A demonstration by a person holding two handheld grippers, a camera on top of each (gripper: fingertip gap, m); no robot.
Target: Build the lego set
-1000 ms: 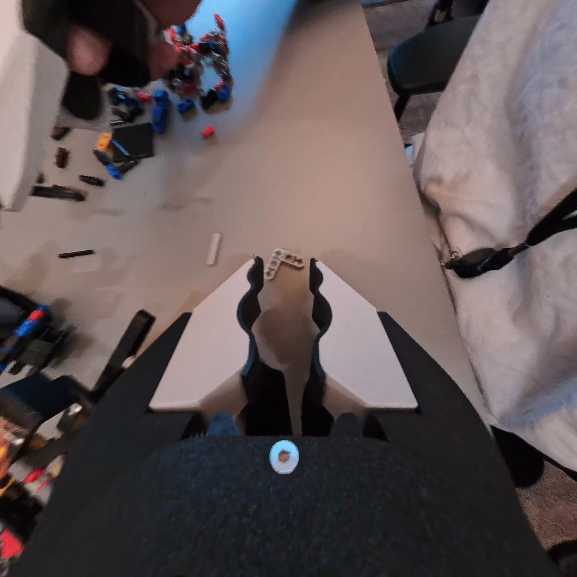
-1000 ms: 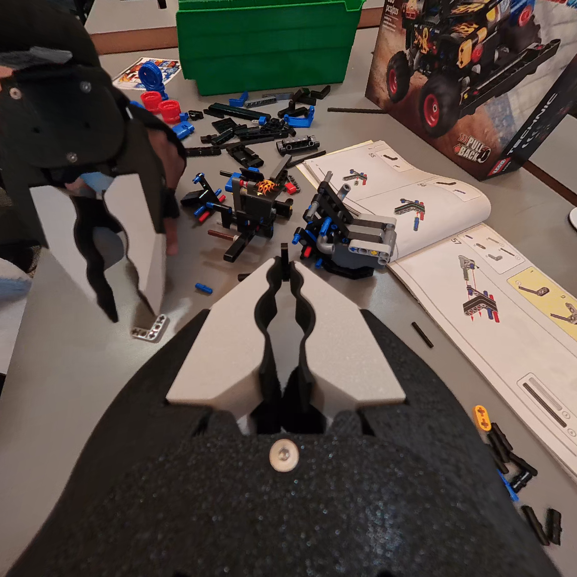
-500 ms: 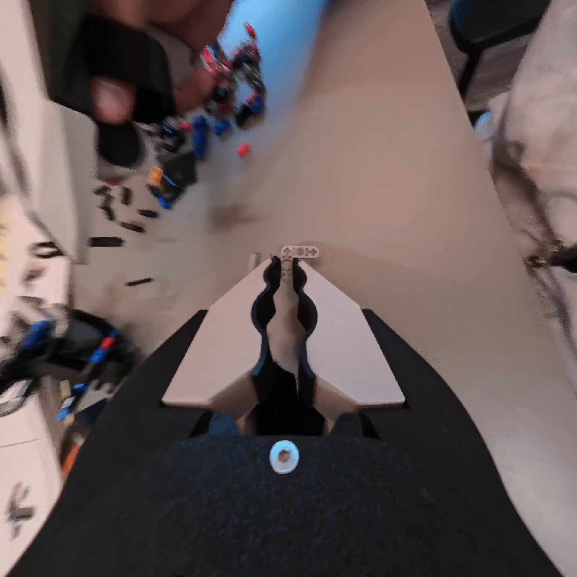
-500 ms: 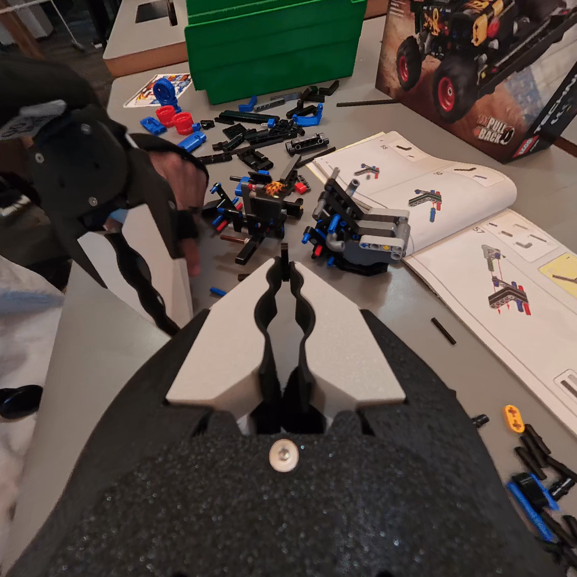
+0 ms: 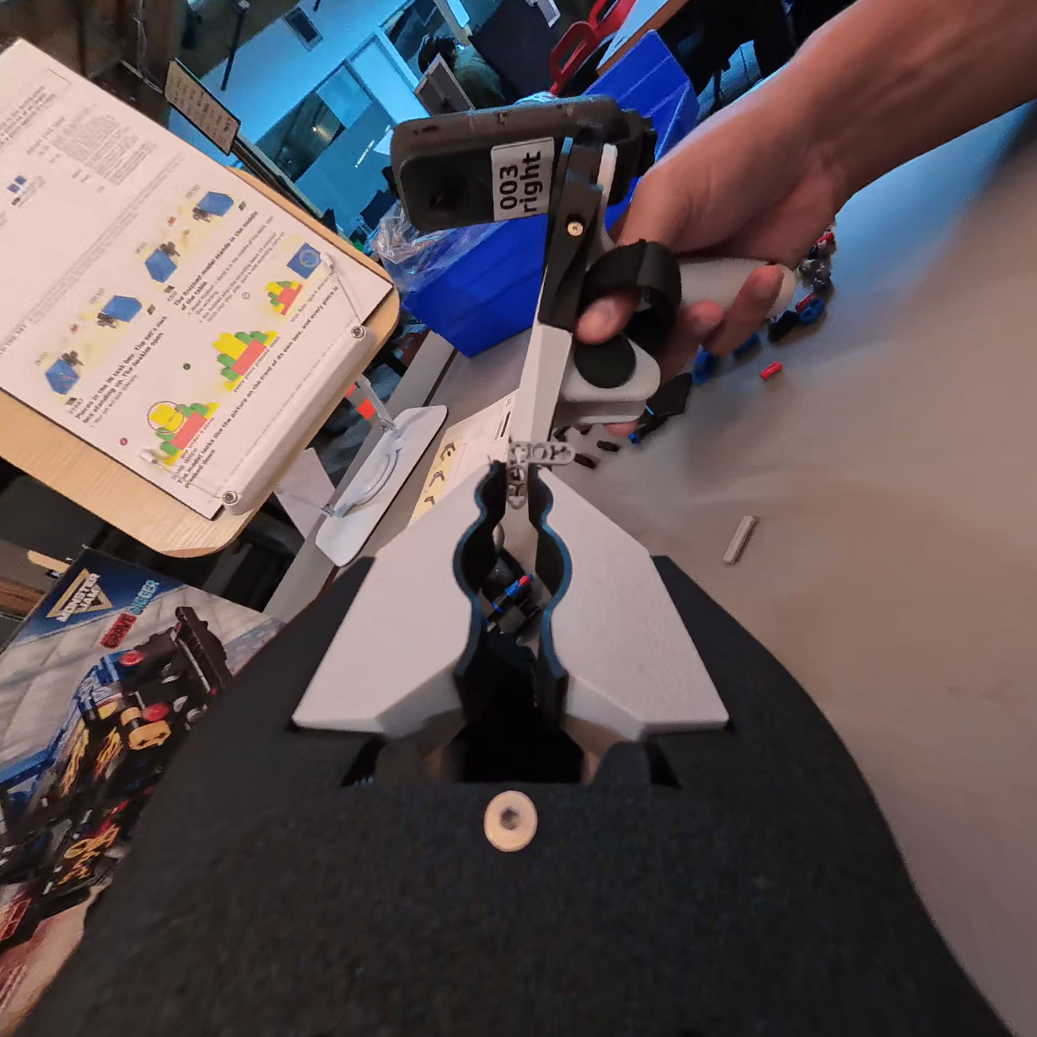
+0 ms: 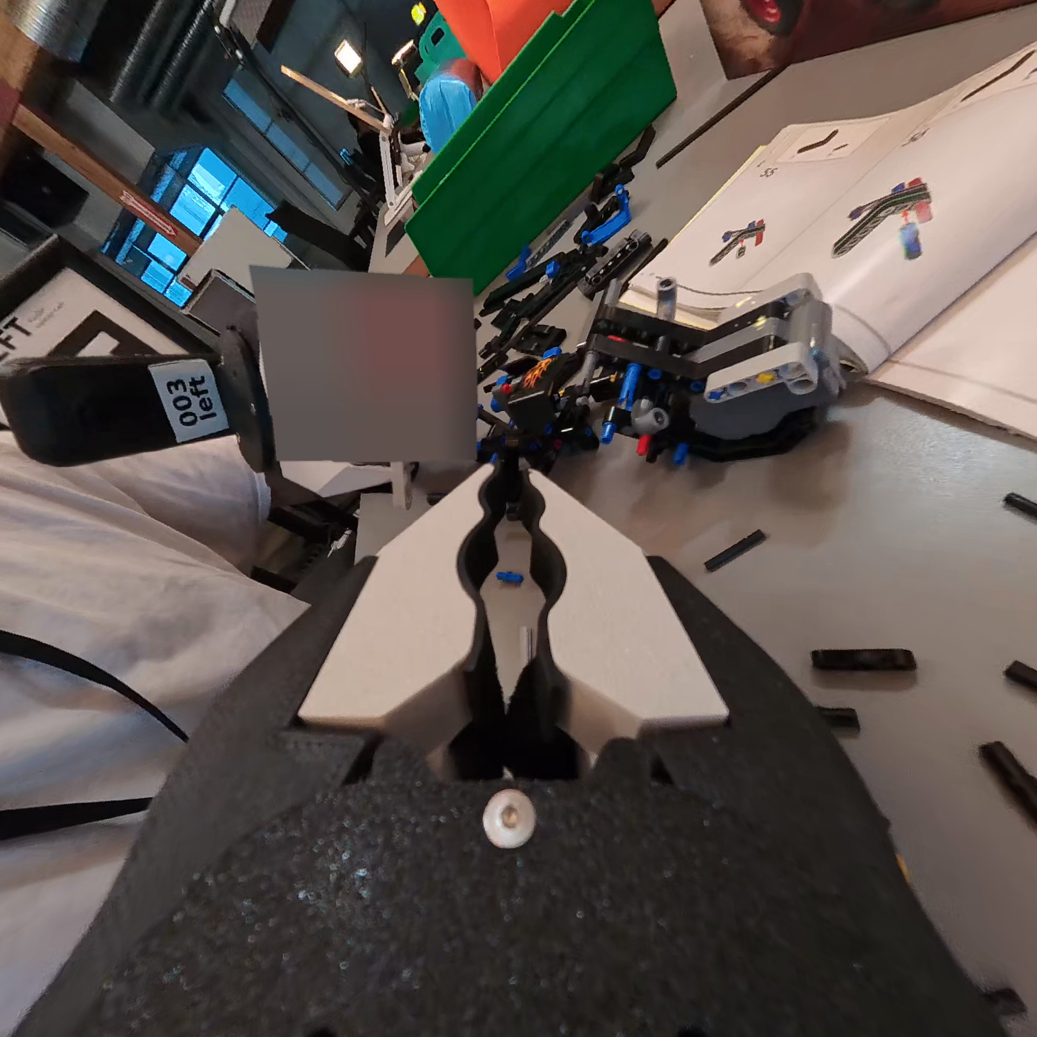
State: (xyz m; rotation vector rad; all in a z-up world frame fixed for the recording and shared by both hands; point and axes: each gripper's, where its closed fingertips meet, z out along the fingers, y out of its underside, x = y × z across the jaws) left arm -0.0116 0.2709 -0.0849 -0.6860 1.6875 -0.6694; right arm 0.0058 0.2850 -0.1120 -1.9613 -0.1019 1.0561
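My left gripper [image 5: 515,478] is shut on a small grey L-shaped beam [image 5: 541,453] and holds it in the air, clear of the table. Just beyond it, a hand [image 5: 729,213] holds the right gripper, one of whose fingers [image 5: 541,365] reaches down almost to the beam. In the right wrist view my right gripper [image 6: 512,477] is shut on a thin black pin [image 6: 512,489] that sticks out at the tips. The half-built grey and black model [image 6: 746,370] and a black sub-assembly with a flame sticker [image 6: 538,387] lie on the table beyond it.
An open instruction booklet [image 6: 926,252] lies at the right, a green bin [image 6: 550,146] behind. Loose black pins [image 6: 864,659] and black and blue parts [image 6: 567,269] are scattered. The set's box [image 5: 112,701], a tilted instruction board [image 5: 168,269] and a blue bin [image 5: 494,280] stand at the left. Both grippers' tips are close together, under 4 cm apart.
My left gripper closed on the grey L-shaped beam, lifted it off the table and swung toward the right gripper. The right gripper tilted and still holds the black pin.
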